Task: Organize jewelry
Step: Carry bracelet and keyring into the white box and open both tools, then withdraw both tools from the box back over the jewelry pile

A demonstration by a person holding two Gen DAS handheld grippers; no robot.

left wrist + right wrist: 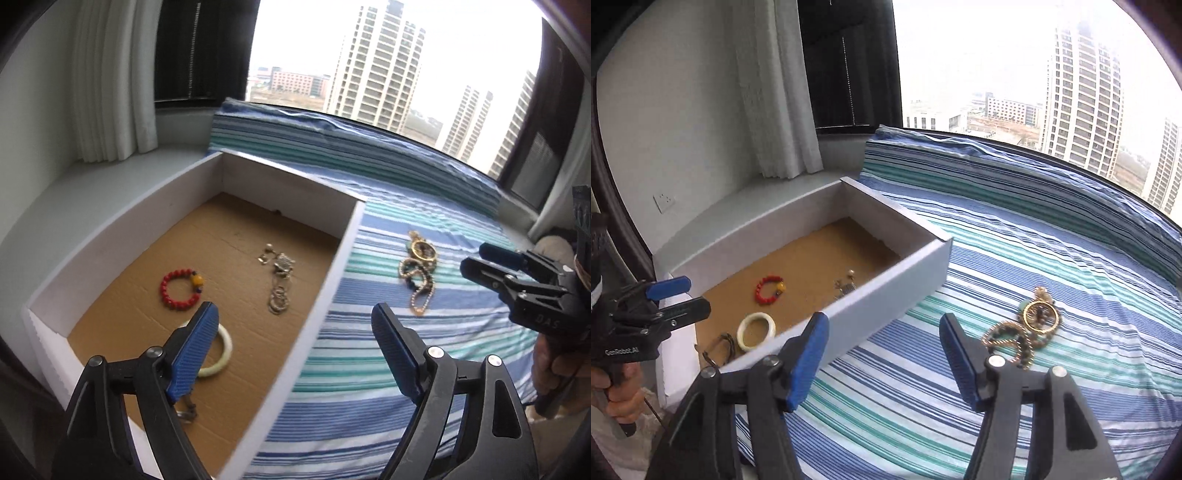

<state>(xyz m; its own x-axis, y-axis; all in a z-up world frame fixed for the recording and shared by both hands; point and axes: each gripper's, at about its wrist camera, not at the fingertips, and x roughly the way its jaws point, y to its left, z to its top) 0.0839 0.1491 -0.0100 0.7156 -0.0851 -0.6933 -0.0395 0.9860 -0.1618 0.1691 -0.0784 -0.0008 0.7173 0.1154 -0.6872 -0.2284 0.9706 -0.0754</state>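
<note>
Left wrist view: the left gripper fills the bottom of the picture with its blue-padded fingers spread wide apart and nothing between them. One finger hangs over the white box, the other over the striped bedsheet. The box has white walls and a brown cardboard floor. On that floor a red bead bracelet lies at about 10 o'clock from the gripper, with a silver chain piece near it toward 12 o'clock. A pale bangle lies partly hidden behind the left finger, and a small metal clasp shows lower down by the same finger. Outside the box, on the sheet at 1 o'clock, lies a tangle of gold jewelry. At 3 o'clock the right gripper comes in from the edge, its fingers a little apart and empty. Behind the bed stand a window and a white curtain.

Right wrist view: the right gripper shows its fingers well apart, holding nothing, above the striped sheet just beside the near wall of the box. The gold jewelry lies on the sheet at 2 o'clock, close to the right finger. Inside the box, at 10 o'clock, are the red bead bracelet, the pale bangle, the silver chain piece, partly hidden by the wall, and the metal clasp. At 9 o'clock the left gripper is held by a hand, its fingers parted.
</note>
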